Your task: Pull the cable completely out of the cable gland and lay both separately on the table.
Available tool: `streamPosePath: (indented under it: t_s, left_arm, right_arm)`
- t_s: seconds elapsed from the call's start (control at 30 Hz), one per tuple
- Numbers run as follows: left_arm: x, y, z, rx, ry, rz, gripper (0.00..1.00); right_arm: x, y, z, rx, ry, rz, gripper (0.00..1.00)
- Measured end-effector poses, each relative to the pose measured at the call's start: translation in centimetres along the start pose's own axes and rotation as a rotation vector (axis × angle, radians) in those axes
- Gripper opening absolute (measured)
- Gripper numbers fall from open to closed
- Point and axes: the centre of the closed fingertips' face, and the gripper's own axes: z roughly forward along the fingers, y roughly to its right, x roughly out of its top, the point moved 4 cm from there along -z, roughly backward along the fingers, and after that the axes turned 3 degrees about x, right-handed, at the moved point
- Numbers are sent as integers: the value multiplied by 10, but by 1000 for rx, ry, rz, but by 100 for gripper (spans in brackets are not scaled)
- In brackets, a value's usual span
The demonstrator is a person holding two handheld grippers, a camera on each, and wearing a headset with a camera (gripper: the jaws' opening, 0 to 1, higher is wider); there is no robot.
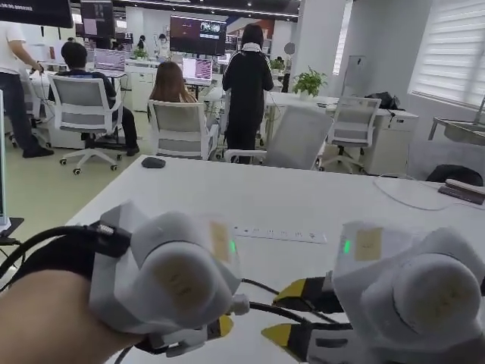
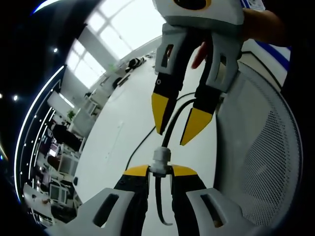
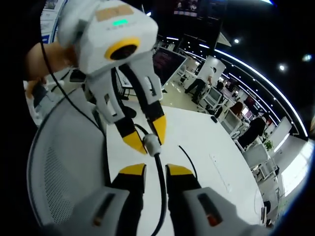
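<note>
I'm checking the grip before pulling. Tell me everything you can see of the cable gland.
The cable gland is a small, pale grey, plastic-looking fitting, held in the air and clamped between the yellow jaw tips of the left hand-held gripper. The black cable passes through it and comes out both ends.

Bright, even light. Daylight through white slatted window blinds (image 1: 453,45), blown out in left gripper view. Head view foreground soft. Fisheye edges warp hard.

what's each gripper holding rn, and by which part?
Left gripper is shut on the cable gland, jaws clamping its body. Right gripper holds nothing: its jaws stand open either side of the black cable just beyond the gland.
</note>
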Motion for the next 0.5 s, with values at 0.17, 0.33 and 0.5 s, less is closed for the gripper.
streamPosePath:
  t_s: [0.17, 0.33, 0.5]
  left_arm:
    - [4, 5, 2, -12, 1, 17, 17]
    - [2, 6, 3, -22, -6, 17, 17]
    - [-1, 2, 2, -12, -12, 11, 17]
  right_arm:
    - [-6, 0, 9, 9, -50, -34, 7]
    - [-13, 0, 7, 11, -54, -40, 3]
    - [-25, 5, 3, -1, -81, -25, 3]
